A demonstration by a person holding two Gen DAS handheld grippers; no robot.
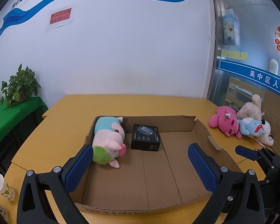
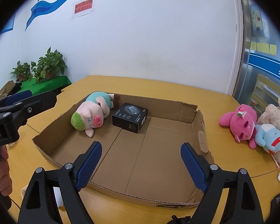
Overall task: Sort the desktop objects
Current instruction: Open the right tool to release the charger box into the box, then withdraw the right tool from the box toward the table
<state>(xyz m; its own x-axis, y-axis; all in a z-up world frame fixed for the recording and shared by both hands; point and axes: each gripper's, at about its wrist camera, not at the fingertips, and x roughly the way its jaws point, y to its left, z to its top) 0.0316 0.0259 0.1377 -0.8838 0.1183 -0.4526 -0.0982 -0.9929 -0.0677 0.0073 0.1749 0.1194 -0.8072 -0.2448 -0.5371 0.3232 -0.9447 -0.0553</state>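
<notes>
Both grippers are held above the near edge of the yellow wooden table [image 1: 52,130], facing the shallow open brown cardboard tray [image 2: 194,112] set in its middle.

Left gripper [image 1: 140,160]: jaws released and spread wide, nothing between the blue ribbed pads [image 1: 201,168]. It is aimed into the tray, over the near left part.

Right gripper [image 2: 141,160]: jaws likewise released, empty, pointed over the near wall of the tray.

Already in the tray: a pink plush pig with green hair and a teal shirt [image 2: 91,112], laid on its side against the far-left corner, and a black rectangular cardboard product box [image 2: 129,116] lying flat just beside it, toward the far wall. These appear to have been packed into one corner so that the remaining floor is left free.

Not yet sorted, at the right edge of the table and well apart from the tray: a bright pink plush animal [image 2: 240,124], a beige plush rabbit [image 2: 272,113] and a pale blue and white plush animal [image 2: 270,138], heaped touching one another.

A paper cup with a leaf print [image 1: 1,186] is seen at the near left edge.

Judgement: task partly done. The pile lies on the right gripper's side, so that gripper is the better placed for the next pick. The heaped toys could be dragged together.
</notes>
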